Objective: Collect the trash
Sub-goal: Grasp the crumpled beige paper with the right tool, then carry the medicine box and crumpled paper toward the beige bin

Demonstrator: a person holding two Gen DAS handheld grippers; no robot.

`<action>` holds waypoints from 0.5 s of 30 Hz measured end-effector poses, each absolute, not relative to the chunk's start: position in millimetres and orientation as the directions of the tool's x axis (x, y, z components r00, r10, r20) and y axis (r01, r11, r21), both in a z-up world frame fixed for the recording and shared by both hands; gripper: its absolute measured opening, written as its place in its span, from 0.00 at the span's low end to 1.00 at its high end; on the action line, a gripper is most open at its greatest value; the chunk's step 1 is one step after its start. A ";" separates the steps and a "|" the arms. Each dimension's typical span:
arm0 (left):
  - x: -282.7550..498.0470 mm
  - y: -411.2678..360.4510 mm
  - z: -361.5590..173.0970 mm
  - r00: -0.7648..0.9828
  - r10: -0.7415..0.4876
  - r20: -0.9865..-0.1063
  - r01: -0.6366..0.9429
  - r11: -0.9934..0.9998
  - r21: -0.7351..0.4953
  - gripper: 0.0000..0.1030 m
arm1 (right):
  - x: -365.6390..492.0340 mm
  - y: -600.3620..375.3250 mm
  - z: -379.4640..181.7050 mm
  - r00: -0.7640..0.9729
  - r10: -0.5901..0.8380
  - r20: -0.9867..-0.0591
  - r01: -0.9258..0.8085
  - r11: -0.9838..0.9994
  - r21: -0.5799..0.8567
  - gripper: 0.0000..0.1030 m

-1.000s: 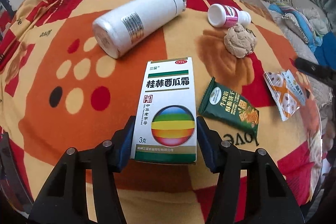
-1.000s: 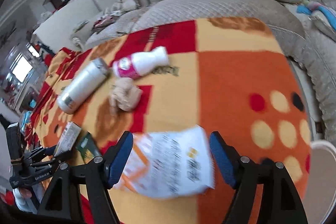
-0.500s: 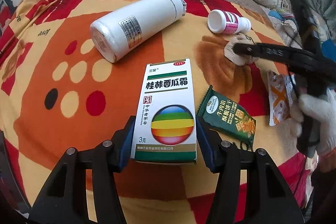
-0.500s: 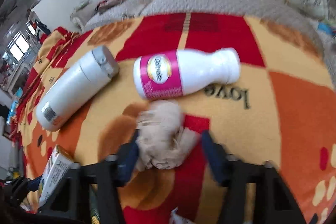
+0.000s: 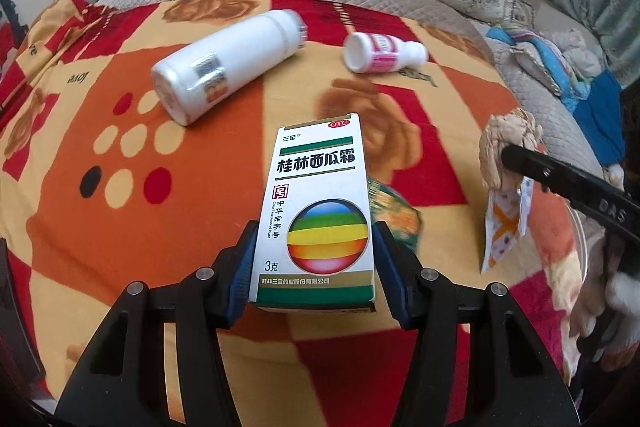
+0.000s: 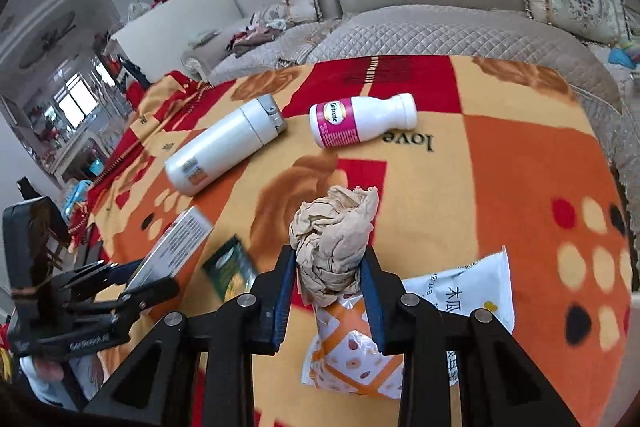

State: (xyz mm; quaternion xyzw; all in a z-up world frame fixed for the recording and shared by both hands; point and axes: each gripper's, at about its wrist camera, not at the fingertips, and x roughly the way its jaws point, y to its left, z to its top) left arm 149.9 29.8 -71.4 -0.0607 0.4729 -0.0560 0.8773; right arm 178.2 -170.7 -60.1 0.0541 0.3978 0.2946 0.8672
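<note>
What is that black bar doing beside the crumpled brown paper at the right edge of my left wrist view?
Observer: It is one finger of the right gripper. The right wrist view shows both pads clamped on the crumpled paper wad.
Operator: And the green thing peeking out behind the medicine box?
Observer: A green snack packet, lying flat on the blanket.
Operator: What does the pink bottle say? I only see its base.
Observer: The right wrist view shows its label, which reads Caltrate.
</note>
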 end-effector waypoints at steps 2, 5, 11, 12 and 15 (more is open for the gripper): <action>144.4 20.4 -68.3 0.548 -0.169 -0.819 0.059 0.985 -0.163 0.52 | 161.8 -182.0 -56.8 0.521 0.564 -0.641 -0.466 0.817 0.339 0.30; 136.3 4.3 -62.9 0.554 -0.185 -0.812 0.089 0.983 -0.163 0.52 | 143.8 -199.3 -50.4 0.535 0.580 -0.614 -0.463 0.809 0.361 0.30; 126.2 -25.8 -50.3 0.562 -0.219 -0.798 0.144 0.976 -0.166 0.52 | 124.1 -223.4 -30.1 0.577 0.601 -0.553 -0.462 0.798 0.386 0.30; 125.0 -29.9 -47.5 0.565 -0.224 -0.794 0.152 0.974 -0.167 0.52 | 122.0 -227.5 -27.1 0.585 0.602 -0.544 -0.458 0.798 0.391 0.30; 121.7 -41.5 -39.0 0.575 -0.239 -0.782 0.175 0.970 -0.167 0.52 | 115.7 -238.7 -20.6 0.601 0.598 -0.529 -0.448 0.801 0.396 0.30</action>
